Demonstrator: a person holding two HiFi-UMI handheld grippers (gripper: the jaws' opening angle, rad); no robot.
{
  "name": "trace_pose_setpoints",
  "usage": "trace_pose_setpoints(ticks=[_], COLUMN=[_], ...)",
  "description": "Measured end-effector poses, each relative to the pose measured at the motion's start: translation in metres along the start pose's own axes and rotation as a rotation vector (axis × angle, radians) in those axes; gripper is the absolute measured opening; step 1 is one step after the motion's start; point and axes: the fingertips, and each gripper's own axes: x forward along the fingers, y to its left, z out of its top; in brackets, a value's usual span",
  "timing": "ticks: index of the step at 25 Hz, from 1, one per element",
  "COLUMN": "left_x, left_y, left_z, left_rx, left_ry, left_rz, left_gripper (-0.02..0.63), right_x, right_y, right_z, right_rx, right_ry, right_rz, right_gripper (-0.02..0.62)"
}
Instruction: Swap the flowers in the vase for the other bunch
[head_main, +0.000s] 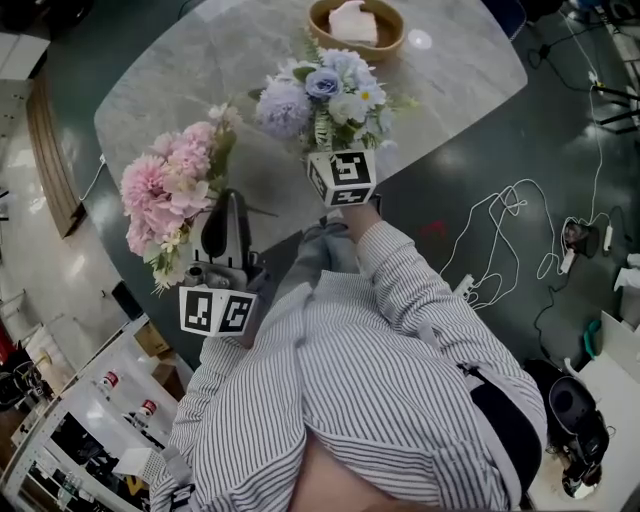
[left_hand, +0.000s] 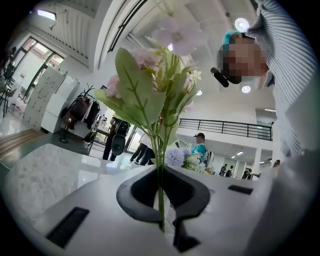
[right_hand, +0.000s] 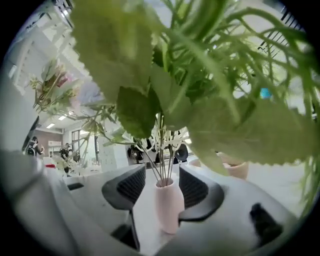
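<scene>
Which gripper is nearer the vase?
Right. The vase stands between the open jaws of the right gripper; the left gripper is aside, shut on the pink bunch.

Blue bunch (head_main: 325, 95) in pink vase (right_hand: 168, 202), pink bunch (head_main: 165, 200) upright nearby

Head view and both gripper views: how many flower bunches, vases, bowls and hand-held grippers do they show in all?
Flower bunches: 2, the pink artificial bunch and the blue and lilac artificial bunch
Vases: 1, the slim pale pink vase
Bowls: 1, the round wooden bowl
Hand-held grippers: 2, the left hand-held gripper and the right hand-held gripper
Total: 6
</scene>
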Motion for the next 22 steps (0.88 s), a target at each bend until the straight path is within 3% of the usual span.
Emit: trace_pose_setpoints(ticks=[4,7,22], left_x=[-0.0009,-0.0017,0.0002], left_y=[-0.0006,0.0002,-0.0039], left_z=[-0.0008,-0.0021,0.0004], left_rx=[-0.006,-0.014,-0.021], left_ry=[0.004,0.006,0.000], left_rz=[0.002,0.005,-0.005], left_gripper=[0.017,0.017,0.015], right_x=[0.0014,0.0012,-0.0017], right_y=[0.0005,-0.0002,-0.0030], right_z=[-0.0001,0.0012,0.0077], right_rx=[-0.004,-0.016,-0.051], right_ry=[0.010,0.011,0.034], right_rz=[0.007,0.005,0.007], right_gripper=[0.196,0.139,0.057])
